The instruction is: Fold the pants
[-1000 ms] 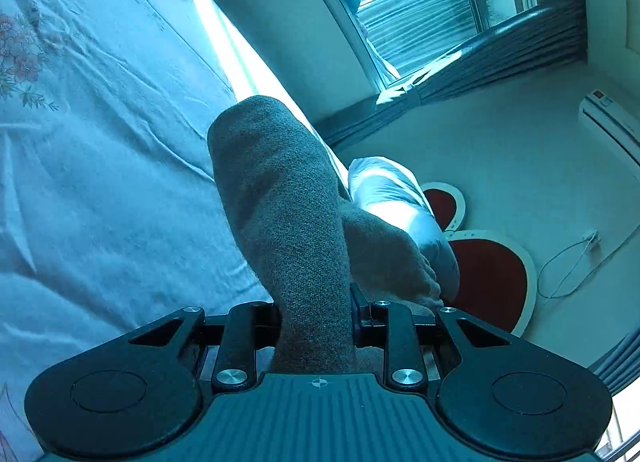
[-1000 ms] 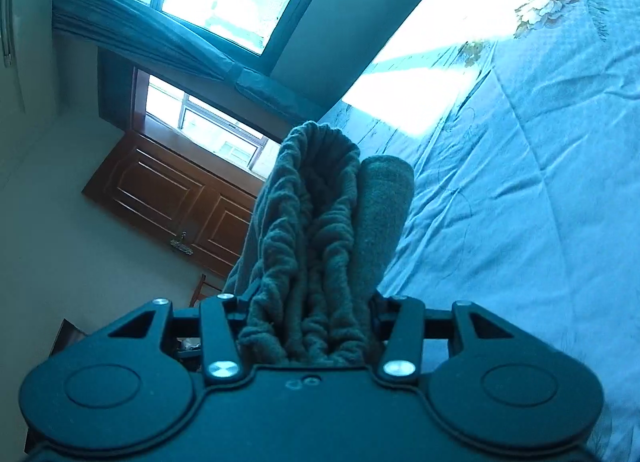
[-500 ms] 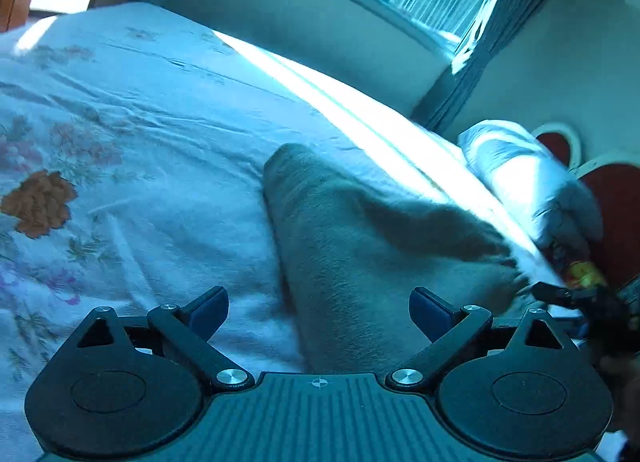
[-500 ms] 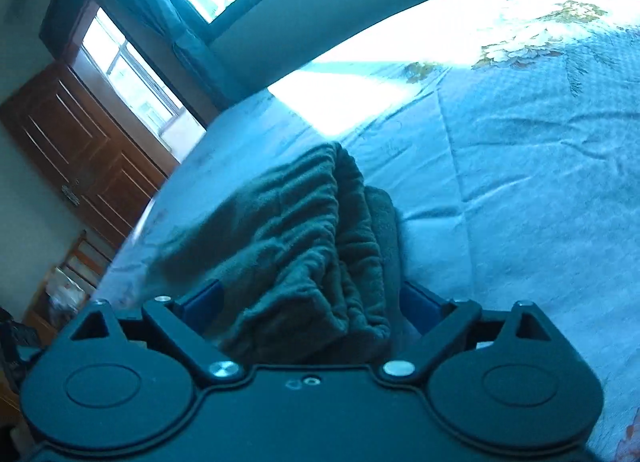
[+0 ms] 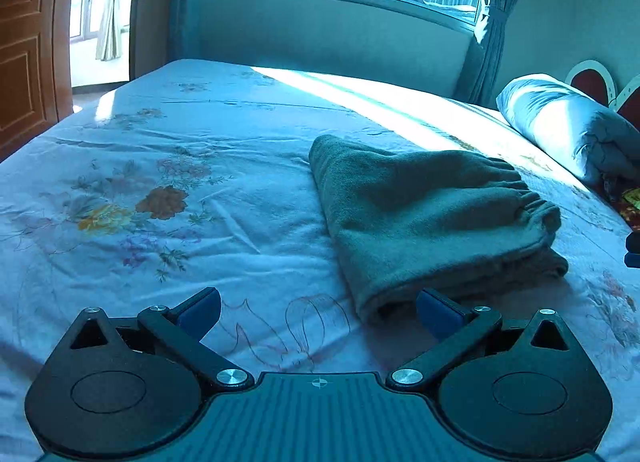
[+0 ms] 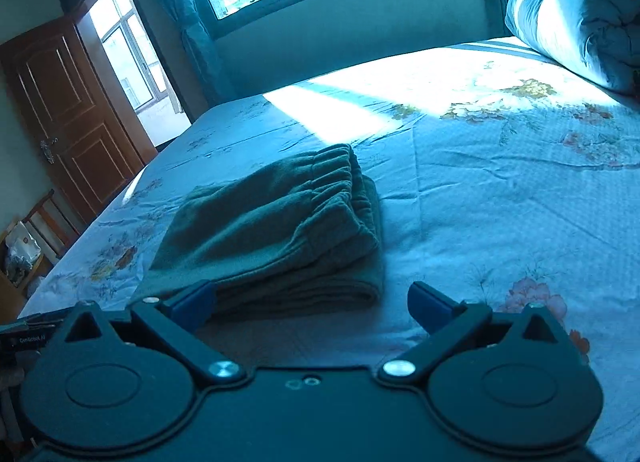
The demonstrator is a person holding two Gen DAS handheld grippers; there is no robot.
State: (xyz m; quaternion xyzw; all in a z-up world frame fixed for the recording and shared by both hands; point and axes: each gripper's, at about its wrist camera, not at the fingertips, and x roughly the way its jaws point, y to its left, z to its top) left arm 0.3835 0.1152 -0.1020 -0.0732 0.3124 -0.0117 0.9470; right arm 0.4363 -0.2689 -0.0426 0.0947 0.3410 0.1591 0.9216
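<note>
Left wrist view shows my left gripper (image 5: 318,308) opening, its fingers empty after clamping cloth a second ago; my right gripper (image 6: 310,302) opens likewise; the pants (image 5: 428,218) lie folded on the bed (image 5: 160,246), seemingly done.

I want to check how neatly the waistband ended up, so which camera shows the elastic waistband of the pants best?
The right wrist view: the gathered waistband faces that camera, lying on top of the folded pants. The left wrist view shows the waistband only at the bundle's far right edge, seen mostly side-on beyond the smooth fold.
</note>
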